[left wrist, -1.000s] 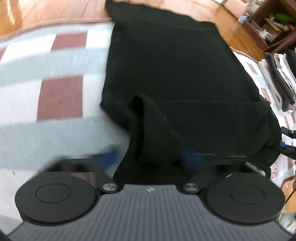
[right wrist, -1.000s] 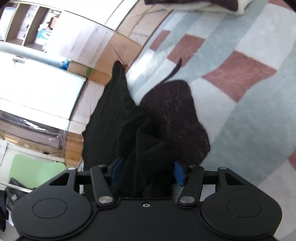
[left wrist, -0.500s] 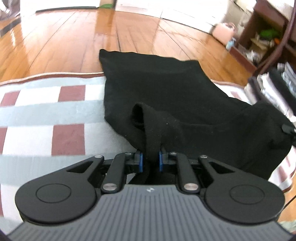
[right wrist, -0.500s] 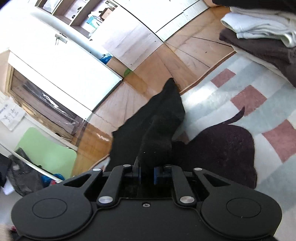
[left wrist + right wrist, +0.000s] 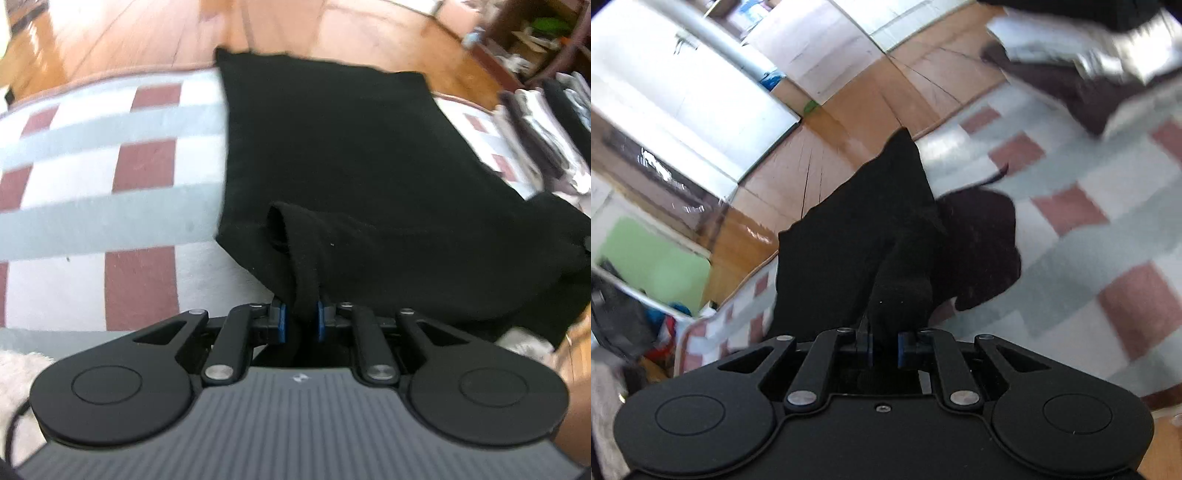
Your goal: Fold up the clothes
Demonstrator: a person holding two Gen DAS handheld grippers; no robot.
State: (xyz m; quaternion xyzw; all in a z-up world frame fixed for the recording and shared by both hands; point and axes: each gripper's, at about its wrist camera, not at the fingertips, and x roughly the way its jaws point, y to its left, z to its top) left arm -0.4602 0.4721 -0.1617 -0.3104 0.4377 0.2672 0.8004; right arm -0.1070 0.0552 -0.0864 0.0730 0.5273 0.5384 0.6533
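Observation:
A black garment (image 5: 354, 155) lies spread over a checked rug (image 5: 122, 177) of grey, white and dark red. Its near edge is bunched into a fold that runs down between the blue pads of my left gripper (image 5: 300, 325), which is shut on it. In the right wrist view the same black garment (image 5: 849, 236) hangs up from the rug (image 5: 1089, 258), and my right gripper (image 5: 884, 345) is shut on a bunched corner of it. The cloth's shadow falls on the rug to the right of it.
A stack of folded clothes (image 5: 543, 122) sits at the rug's right edge, also seen as folded clothes (image 5: 1082, 74) at top right. Wooden floor (image 5: 147, 33) lies beyond the rug. A shelf with clutter (image 5: 535, 33) stands at the far right. White cabinets (image 5: 683, 92) line the wall.
The right gripper closed from wide open onto the black cloth and rose with it. The left gripper pulled its fold up and back, so the garment now stretches farther over the rug.

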